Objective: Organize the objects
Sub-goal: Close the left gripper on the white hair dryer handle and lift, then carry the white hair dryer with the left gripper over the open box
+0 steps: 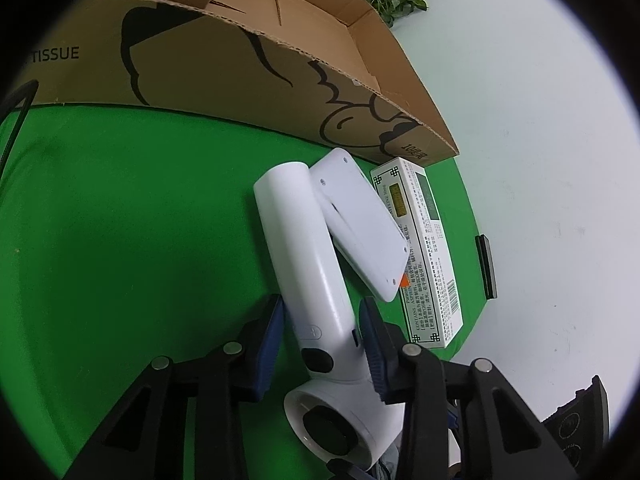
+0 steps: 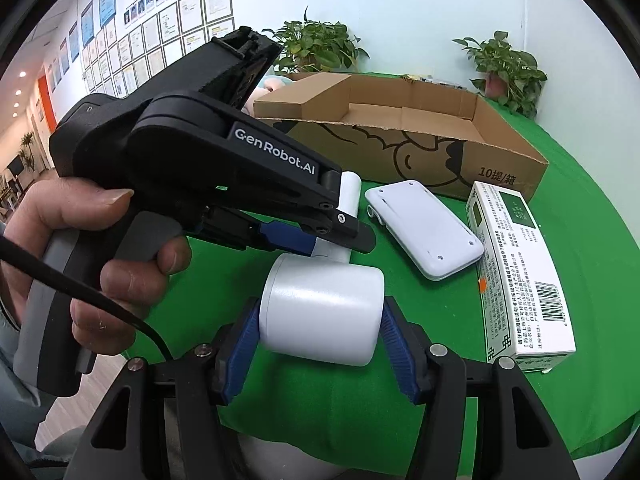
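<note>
While you are clamping the white plastic hair dryer (image 1: 308,272) just in front of the brown cardboard box (image 1: 248,68), left gripper (image 1: 320,344) narrowly pinching its handle, right gripper (image 2: 320,332) squeezing its barrel, uneven lifting is risking a twist and slip.

The dryer (image 1: 304,264) is smooth white plastic with a soft sheen, as is the flat case (image 1: 360,224). The box (image 1: 224,76) is matt brown corrugated cardboard. The carton (image 2: 520,272) is glossy printed card. The cloth (image 1: 132,216) is matt green fabric.
</note>
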The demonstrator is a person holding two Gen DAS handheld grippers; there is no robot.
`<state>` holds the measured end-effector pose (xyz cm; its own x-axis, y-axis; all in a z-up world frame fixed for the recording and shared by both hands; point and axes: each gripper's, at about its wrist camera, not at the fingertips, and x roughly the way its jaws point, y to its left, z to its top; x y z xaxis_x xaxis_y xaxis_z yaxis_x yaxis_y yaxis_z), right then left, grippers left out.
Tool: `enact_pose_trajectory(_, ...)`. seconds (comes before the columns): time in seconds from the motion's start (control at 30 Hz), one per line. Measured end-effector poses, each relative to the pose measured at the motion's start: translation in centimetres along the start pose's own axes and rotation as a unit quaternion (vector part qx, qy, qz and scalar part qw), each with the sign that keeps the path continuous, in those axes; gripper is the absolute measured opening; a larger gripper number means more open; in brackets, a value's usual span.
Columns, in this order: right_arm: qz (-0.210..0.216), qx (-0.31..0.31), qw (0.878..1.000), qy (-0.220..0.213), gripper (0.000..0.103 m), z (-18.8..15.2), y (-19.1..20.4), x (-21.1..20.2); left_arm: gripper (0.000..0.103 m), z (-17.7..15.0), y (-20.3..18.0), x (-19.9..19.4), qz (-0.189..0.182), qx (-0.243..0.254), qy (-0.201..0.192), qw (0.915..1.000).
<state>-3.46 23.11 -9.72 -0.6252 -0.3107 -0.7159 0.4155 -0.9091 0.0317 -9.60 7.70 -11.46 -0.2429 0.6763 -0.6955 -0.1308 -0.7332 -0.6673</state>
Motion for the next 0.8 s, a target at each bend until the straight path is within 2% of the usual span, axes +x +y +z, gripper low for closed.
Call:
enact_pose_trajectory(0.43,-0.005,0.005,1.0,-0.012,0.056,0.1,0.6,-0.7,0.034,-0.1,-0.8,-1.5,0.02,0.014,-0.021,0.9995)
enact_pose_trajectory(0.8,-0.021,0.01,0.998,-0.059,0.056,3.1,1.1,-2.3,0.033,2.9,-3.3,-5.6,0.032,0.062,-0.065,0.9955)
